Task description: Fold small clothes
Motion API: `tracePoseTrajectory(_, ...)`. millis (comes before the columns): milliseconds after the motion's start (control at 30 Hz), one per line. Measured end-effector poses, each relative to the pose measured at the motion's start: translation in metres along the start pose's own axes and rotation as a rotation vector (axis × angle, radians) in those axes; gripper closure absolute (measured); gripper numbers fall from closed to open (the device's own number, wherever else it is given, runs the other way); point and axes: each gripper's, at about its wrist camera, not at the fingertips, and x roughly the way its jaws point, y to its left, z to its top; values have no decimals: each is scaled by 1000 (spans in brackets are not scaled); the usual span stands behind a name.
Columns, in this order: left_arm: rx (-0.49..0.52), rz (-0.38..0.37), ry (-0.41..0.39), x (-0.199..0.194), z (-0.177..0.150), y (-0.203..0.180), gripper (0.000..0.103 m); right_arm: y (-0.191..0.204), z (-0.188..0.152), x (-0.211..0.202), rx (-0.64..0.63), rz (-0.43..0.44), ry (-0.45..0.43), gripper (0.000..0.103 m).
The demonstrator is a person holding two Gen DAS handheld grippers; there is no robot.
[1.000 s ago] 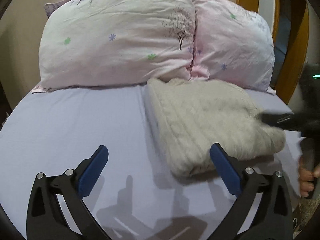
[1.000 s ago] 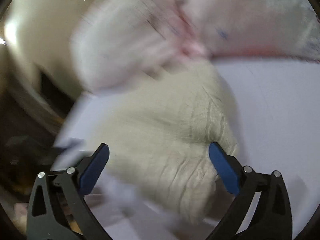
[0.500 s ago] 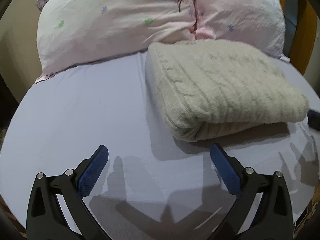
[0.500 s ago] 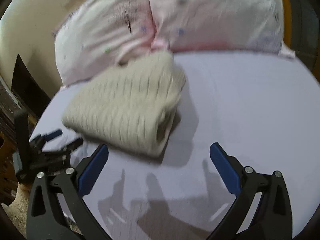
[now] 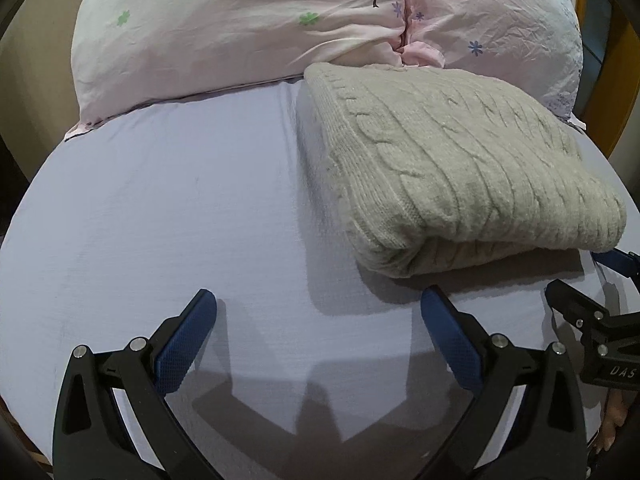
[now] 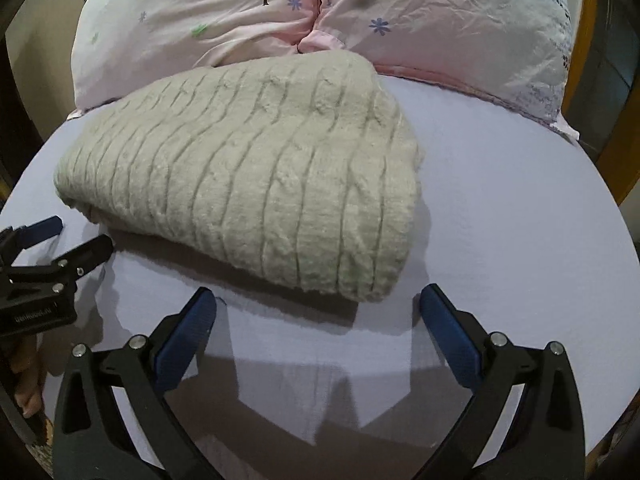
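A cream cable-knit sweater [image 5: 452, 168] lies folded in a thick bundle on the lilac bed sheet [image 5: 160, 208], its far end against the pillows. It also shows in the right wrist view [image 6: 256, 176]. My left gripper [image 5: 318, 312] is open and empty, hovering over the sheet just short of the sweater's near left corner. My right gripper [image 6: 316, 308] is open and empty, just short of the sweater's near right end. Each gripper shows at the edge of the other's view: the right one [image 5: 592, 280], the left one [image 6: 68, 240].
Two pink floral pillows [image 5: 240, 28] [image 5: 500, 32] lean at the head of the bed behind the sweater. A wooden frame [image 5: 624, 92] stands at the right. The sheet stretches to the left of the sweater and in front of it [image 6: 520, 220].
Both grippers have drawn back and up from the sweater and steadied. The right gripper, which was close over the knit, now sits off its near end. The sweater lies still.
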Motion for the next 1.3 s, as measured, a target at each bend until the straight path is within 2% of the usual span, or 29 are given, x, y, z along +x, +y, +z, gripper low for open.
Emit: tracePoseTrajectory(1300, 3, -5, -3, 0, -1, 1, 1, 3, 4, 4, 3, -3, -5, 2)
